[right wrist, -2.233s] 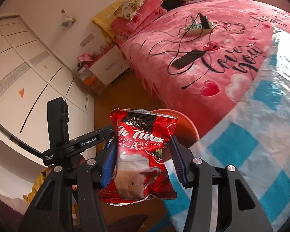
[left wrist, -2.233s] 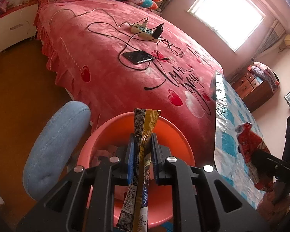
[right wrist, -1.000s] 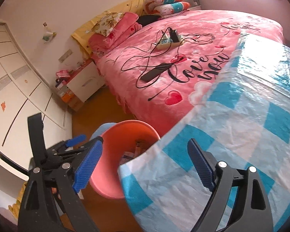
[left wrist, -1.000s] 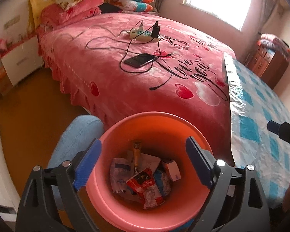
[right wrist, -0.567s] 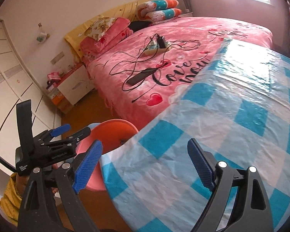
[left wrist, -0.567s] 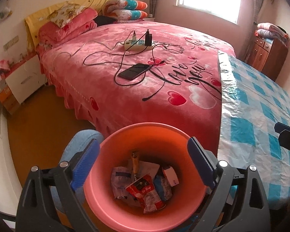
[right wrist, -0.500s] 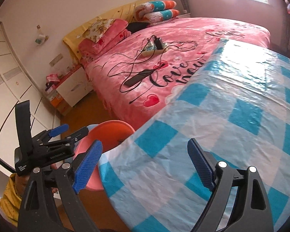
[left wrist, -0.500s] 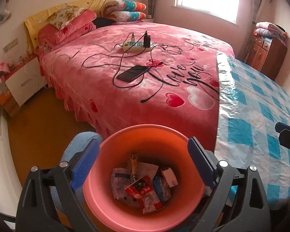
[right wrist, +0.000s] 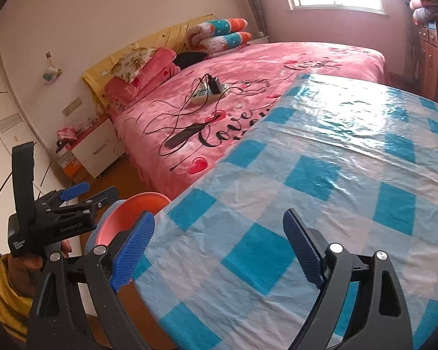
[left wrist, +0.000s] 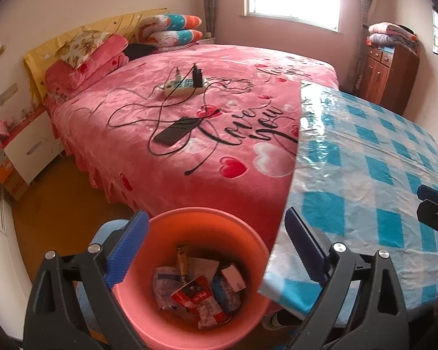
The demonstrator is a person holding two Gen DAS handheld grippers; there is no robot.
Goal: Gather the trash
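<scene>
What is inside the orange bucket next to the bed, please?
The orange bucket holds wrappers: a red snack packet, a brown-and-yellow stick sachet, a small white box, and clear and blue plastic bags. Whatever lies under this pile is covered.

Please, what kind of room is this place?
Most likely a home bedroom. A large bed with a pink heart blanket fills it, folded quilts are stacked at its head, and a white bedside cabinet and a wooden dresser stand by the walls.
</scene>
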